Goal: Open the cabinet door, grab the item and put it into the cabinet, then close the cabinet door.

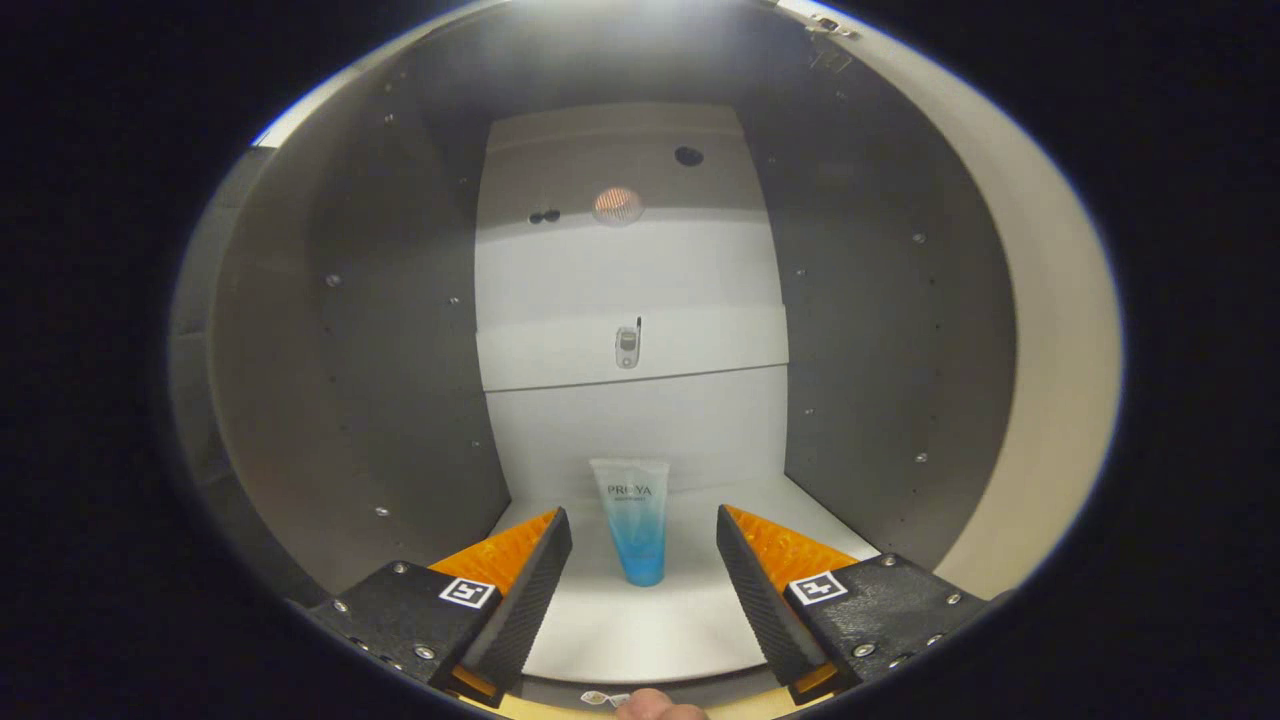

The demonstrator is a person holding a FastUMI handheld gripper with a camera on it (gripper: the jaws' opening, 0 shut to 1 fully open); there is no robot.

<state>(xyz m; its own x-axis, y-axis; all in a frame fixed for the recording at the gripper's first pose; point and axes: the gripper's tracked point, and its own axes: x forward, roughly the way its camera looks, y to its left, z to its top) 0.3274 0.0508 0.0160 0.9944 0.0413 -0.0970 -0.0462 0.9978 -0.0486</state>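
Observation:
I look straight into the open cabinet (880, 330), its grey side walls left and right and a white back wall. A white-and-blue tube (634, 520) stands upright on its cap on the cabinet's white floor (620, 630), just ahead of my fingertips and centred on the gap between them. My gripper (644, 545) is open. Neither finger touches the tube. The cabinet door's pale edge (1050, 400) curves along the right side.
A white shelf (700, 345) crosses the back wall halfway up, with a small metal fitting at its middle. The side walls carry small screws and peg holes. A fingertip of the person (655, 708) shows below the fingers, at the cabinet's front edge.

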